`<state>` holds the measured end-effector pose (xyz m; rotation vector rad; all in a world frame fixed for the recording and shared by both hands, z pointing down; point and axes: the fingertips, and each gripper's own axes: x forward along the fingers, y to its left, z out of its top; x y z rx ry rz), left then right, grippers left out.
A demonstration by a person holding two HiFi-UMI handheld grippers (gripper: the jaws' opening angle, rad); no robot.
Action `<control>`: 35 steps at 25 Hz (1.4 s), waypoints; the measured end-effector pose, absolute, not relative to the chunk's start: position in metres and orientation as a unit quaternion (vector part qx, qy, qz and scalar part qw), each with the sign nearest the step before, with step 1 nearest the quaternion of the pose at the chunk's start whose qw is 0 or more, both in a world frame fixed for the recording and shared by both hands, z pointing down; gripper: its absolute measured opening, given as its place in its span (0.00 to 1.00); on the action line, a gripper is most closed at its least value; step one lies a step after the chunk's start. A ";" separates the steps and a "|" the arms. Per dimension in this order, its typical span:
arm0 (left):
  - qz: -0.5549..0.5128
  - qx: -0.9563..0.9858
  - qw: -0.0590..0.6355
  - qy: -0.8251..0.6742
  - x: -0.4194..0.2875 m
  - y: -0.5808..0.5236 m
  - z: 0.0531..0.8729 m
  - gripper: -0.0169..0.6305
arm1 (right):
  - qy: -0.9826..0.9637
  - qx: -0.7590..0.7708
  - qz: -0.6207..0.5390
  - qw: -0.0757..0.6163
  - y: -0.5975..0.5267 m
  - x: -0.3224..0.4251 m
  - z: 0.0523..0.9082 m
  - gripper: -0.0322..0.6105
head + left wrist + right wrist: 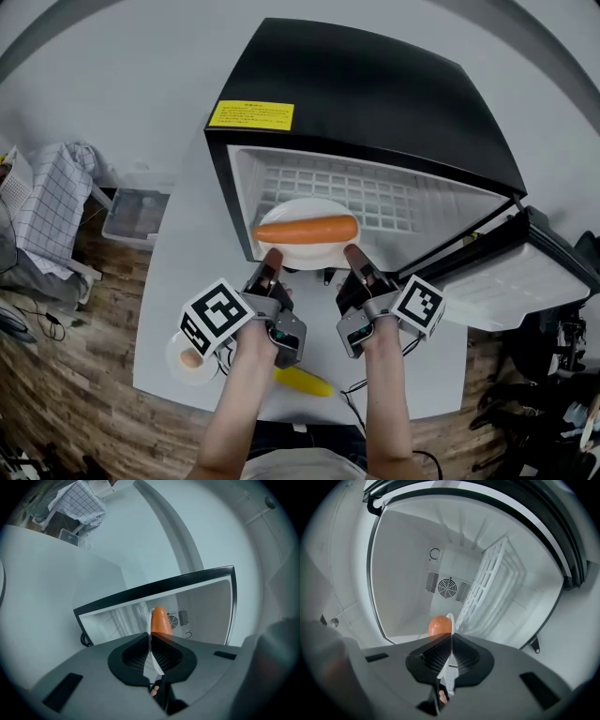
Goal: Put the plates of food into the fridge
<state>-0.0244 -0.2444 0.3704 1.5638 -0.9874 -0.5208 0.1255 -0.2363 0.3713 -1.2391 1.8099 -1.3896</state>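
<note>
Plate of carrot held level at the fridge: left hand-held gripper and right hand-held gripper pinch opposite rims for balance.

White table, wood-plank floor, possibly checked cloth

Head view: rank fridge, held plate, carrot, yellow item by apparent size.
1. fridge
2. plate
3. carrot
4. yellow item
The plate and carrot look about equally long, but the plate covers more area.
</note>
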 end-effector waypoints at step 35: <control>-0.252 0.619 0.598 -0.442 -0.021 -0.305 0.384 0.06 | 0.689 -0.516 -0.463 0.211 -0.271 0.138 0.378 0.17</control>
